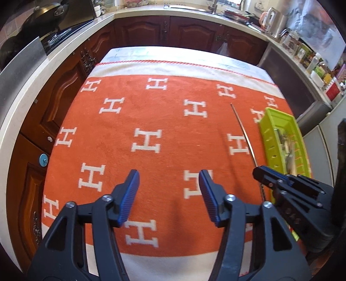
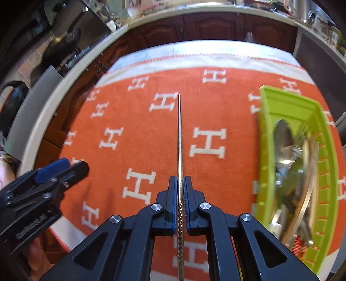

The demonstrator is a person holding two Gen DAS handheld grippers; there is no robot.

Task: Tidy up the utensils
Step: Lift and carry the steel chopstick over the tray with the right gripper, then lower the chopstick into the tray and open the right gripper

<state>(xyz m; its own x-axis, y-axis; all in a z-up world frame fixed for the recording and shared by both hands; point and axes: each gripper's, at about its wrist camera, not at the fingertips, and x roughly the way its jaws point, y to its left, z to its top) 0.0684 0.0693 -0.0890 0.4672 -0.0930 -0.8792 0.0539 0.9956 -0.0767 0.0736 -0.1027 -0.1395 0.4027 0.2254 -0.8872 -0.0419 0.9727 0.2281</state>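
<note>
A thin metal chopstick (image 2: 179, 134) with a twisted grip end points away from me above the orange cloth, and my right gripper (image 2: 180, 179) is shut on it near that twisted end. In the left wrist view the same chopstick (image 1: 244, 134) rises from the right gripper (image 1: 259, 173), just left of the green tray (image 1: 268, 129). That green tray (image 2: 265, 140) lies at the right and holds spoons (image 2: 285, 140) and other cutlery. My left gripper (image 1: 169, 175) stands open over the cloth with nothing between its blue pads; it also appears as the left gripper (image 2: 75, 166) at the lower left.
An orange cloth with white H marks (image 1: 151, 108) covers the table. Dark wood cabinets (image 1: 190, 32) under a pale counter (image 1: 21, 97) run round the left and far sides. Jars and boxes (image 1: 313, 60) crowd the counter at the right. A dark pan (image 1: 43, 15) sits at the far left.
</note>
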